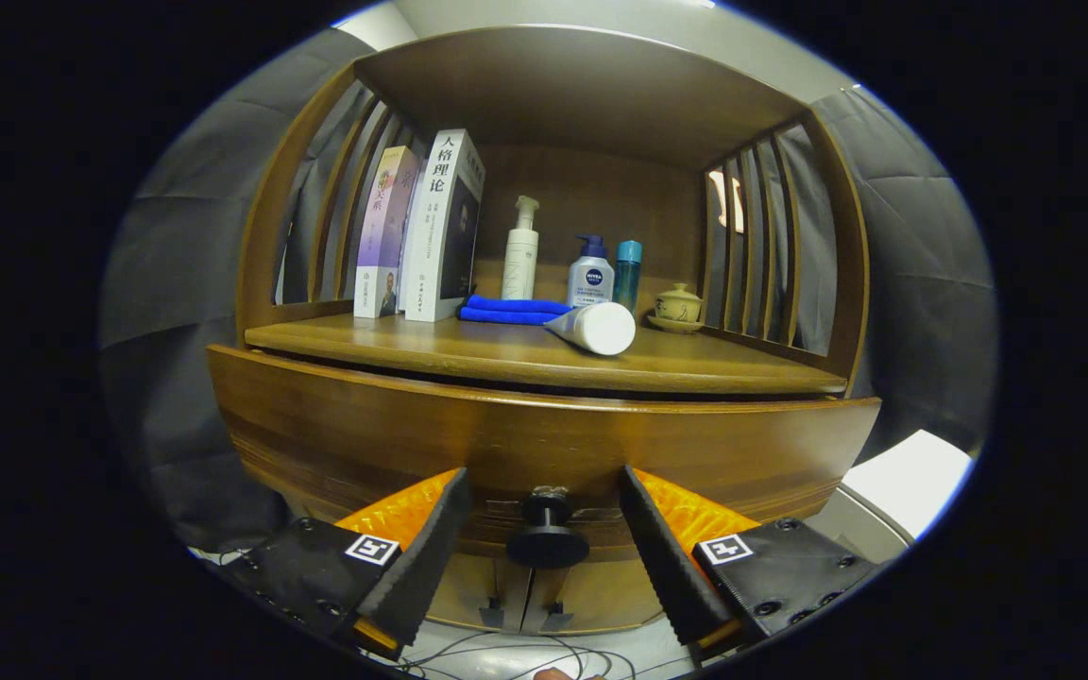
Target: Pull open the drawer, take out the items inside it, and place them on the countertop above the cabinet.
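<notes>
Drawer (544,439): broad wooden front, mid-brown with a glossy finish, grain running side to side. Long axis horizontal, spanning the full width of the cabinet just under the worktop (525,354). The front faces the tool. It stands slightly forward of the worktop edge, with a dark gap along the top; whether it is partly pulled out I cannot tell for sure.

Knob (546,534): dark, round, on a short stem, set at the middle of the drawer front near its lower edge, pointing straight out toward the tool.

Tool (544,524): fingers spread, one on each side of the knob, neither touching it. The knob sits between the fingertips with clear space both sides.

On the worktop, beyond the drawer: two upright books (421,231) at the left, a folded blue cloth (511,310), a white tube (596,327) lying on its side with its cap end toward the tool, a tall white pump bottle (520,255), a smaller pump bottle (590,274), a teal bottle (628,272) and a small lidded cup (678,306) on a saucer.
</notes>
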